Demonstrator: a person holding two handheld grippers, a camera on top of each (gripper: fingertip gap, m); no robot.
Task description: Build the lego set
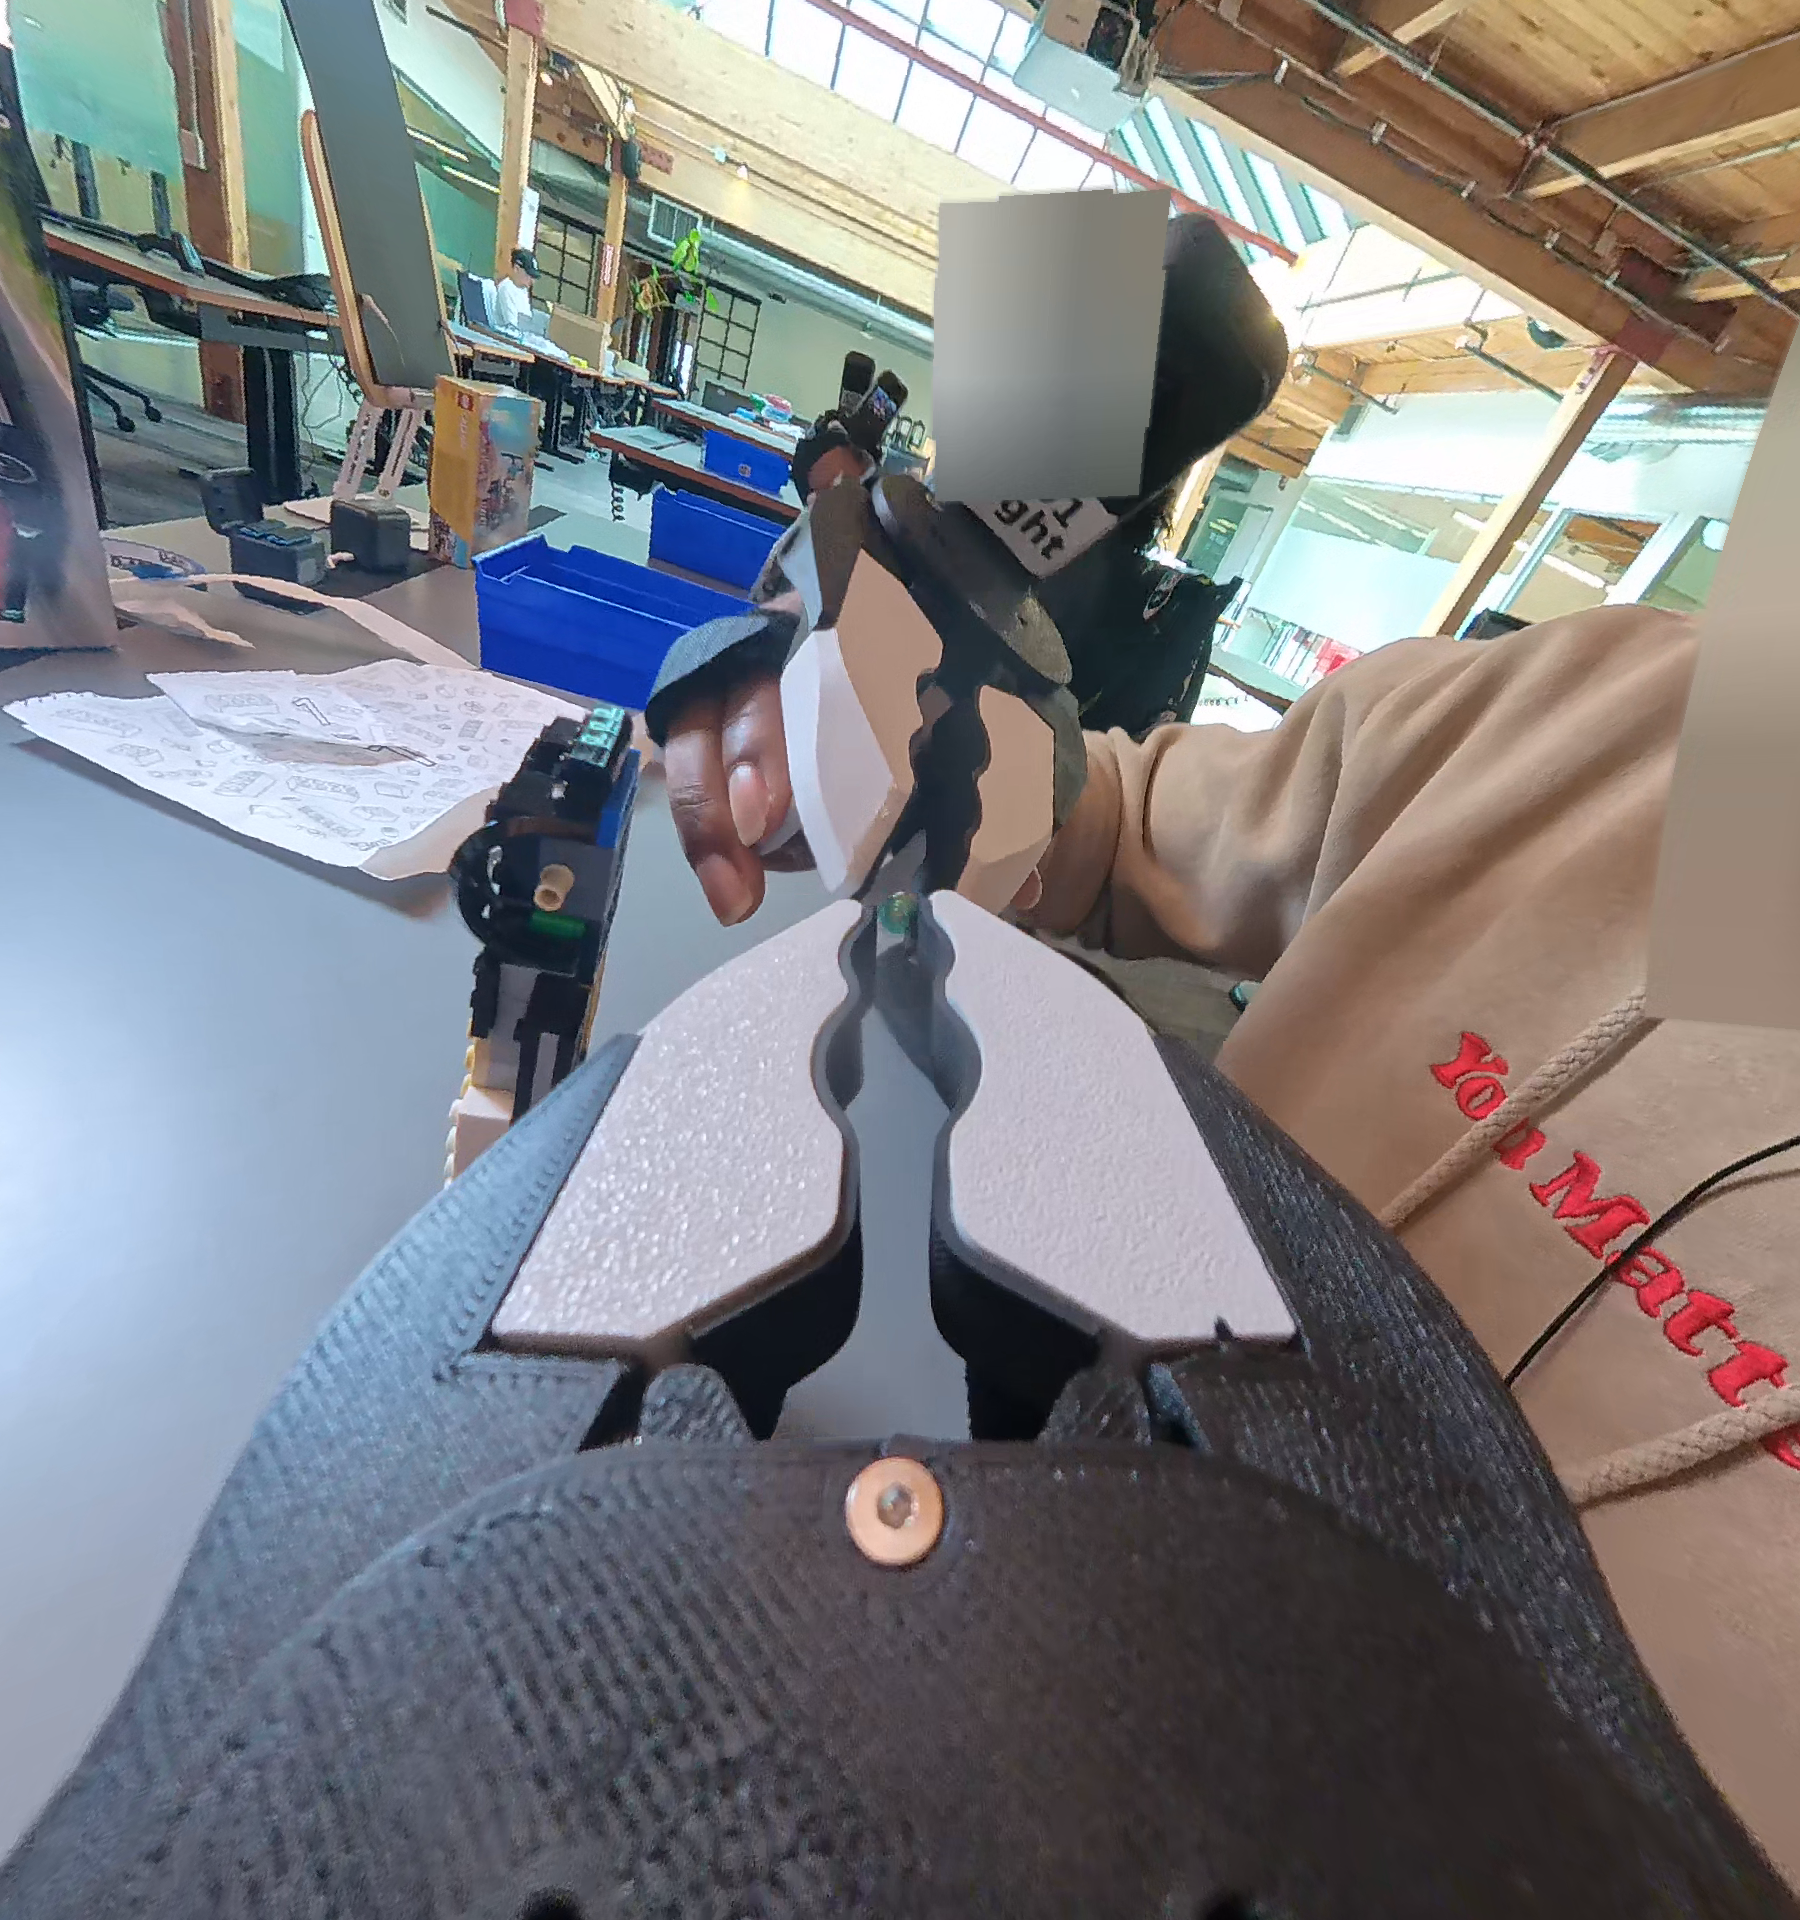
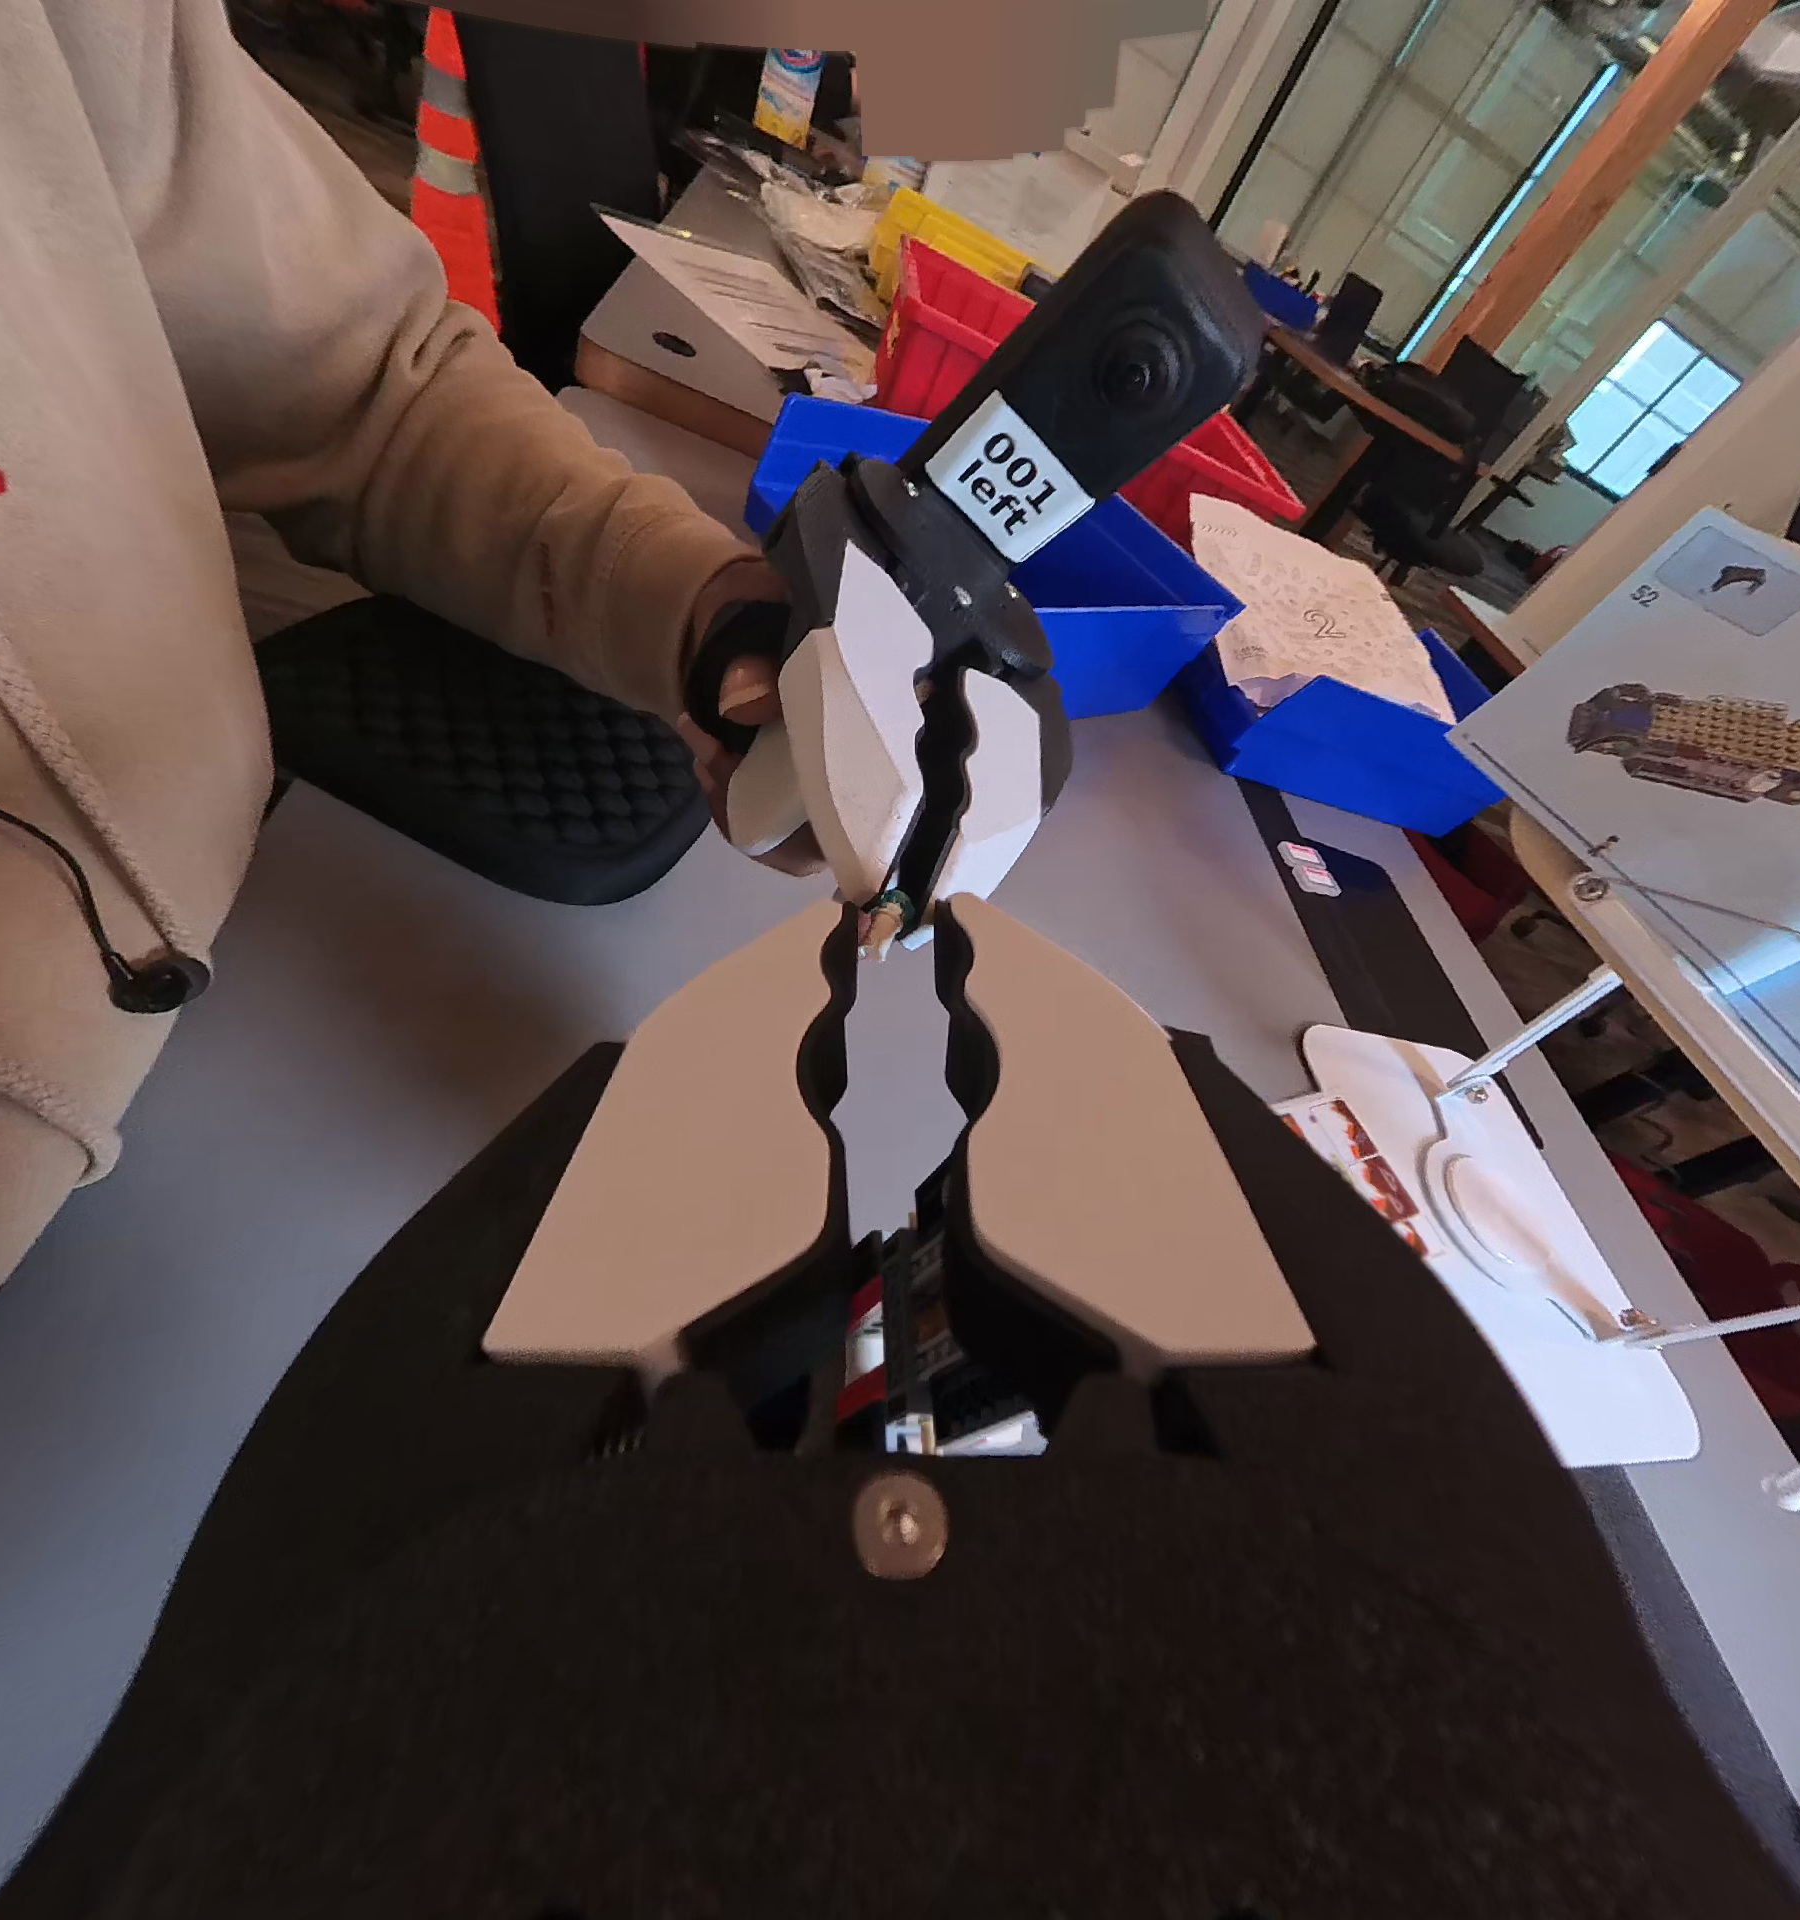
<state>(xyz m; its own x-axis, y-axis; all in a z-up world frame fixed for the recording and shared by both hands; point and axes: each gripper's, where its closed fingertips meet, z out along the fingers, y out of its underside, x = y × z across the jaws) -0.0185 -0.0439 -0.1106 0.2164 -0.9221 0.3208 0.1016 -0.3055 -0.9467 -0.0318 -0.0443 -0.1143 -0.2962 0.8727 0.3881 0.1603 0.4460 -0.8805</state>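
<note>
Above the grey table (image 2: 1135,935), the left hand-held gripper (image 2: 901,902) pinches a tiny green-and-cream toy piece (image 2: 891,914). The right hand-held gripper (image 2: 896,925), jaws narrow, brackets it; steadiness probably matters.

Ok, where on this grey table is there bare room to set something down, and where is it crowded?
Bare grey table lies left of the toy brick model, below the printed paper sheets. Another free patch sits between the tan sleeve and the right gripper. It is crowded by the blue bins, the booklet stand, and where the left gripper meets the right.
</note>
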